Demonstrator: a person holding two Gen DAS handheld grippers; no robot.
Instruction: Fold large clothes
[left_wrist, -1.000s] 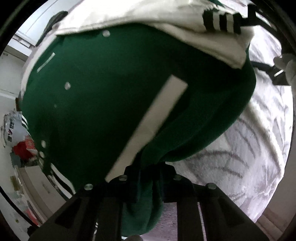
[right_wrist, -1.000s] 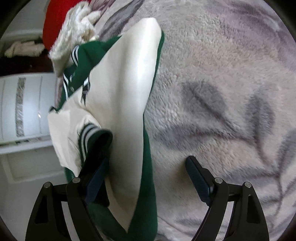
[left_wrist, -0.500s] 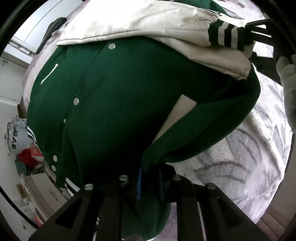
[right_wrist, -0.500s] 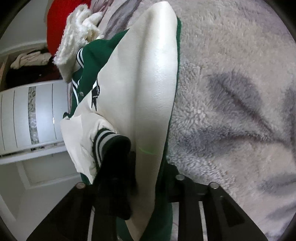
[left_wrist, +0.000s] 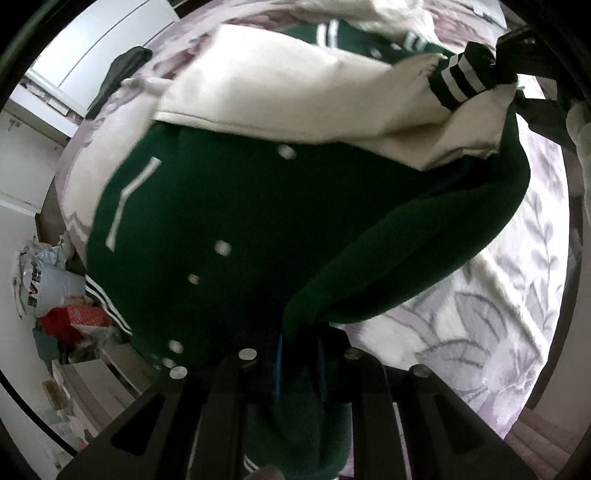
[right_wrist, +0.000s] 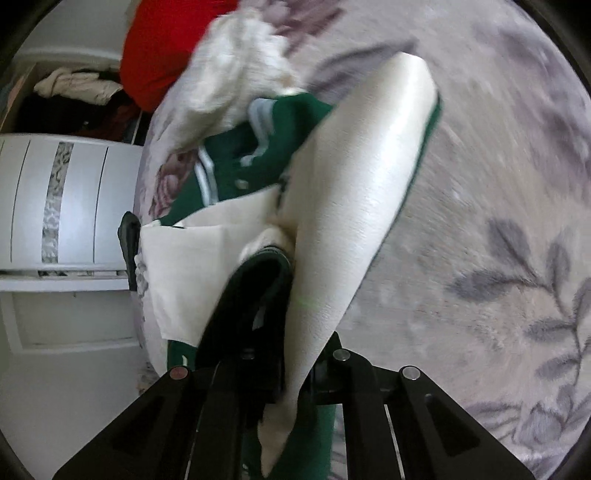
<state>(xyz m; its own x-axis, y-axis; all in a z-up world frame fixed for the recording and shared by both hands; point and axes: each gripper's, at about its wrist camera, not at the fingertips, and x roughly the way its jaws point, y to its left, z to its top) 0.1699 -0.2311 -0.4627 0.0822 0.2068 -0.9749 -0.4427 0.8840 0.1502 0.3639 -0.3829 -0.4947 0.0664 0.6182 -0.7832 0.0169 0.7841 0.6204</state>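
Left wrist view: left gripper (left_wrist: 299, 363) pinches the green jacket (left_wrist: 229, 221) hem. Right gripper (right_wrist: 284, 369) clamps the cream sleeve (right_wrist: 354, 206) near its striped cuff. Folding is barely begun, I judge; body unfolded.

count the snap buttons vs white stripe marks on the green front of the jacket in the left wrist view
snap buttons down the green jacket front: 6
white stripe marks on the chest: 1
total: 7
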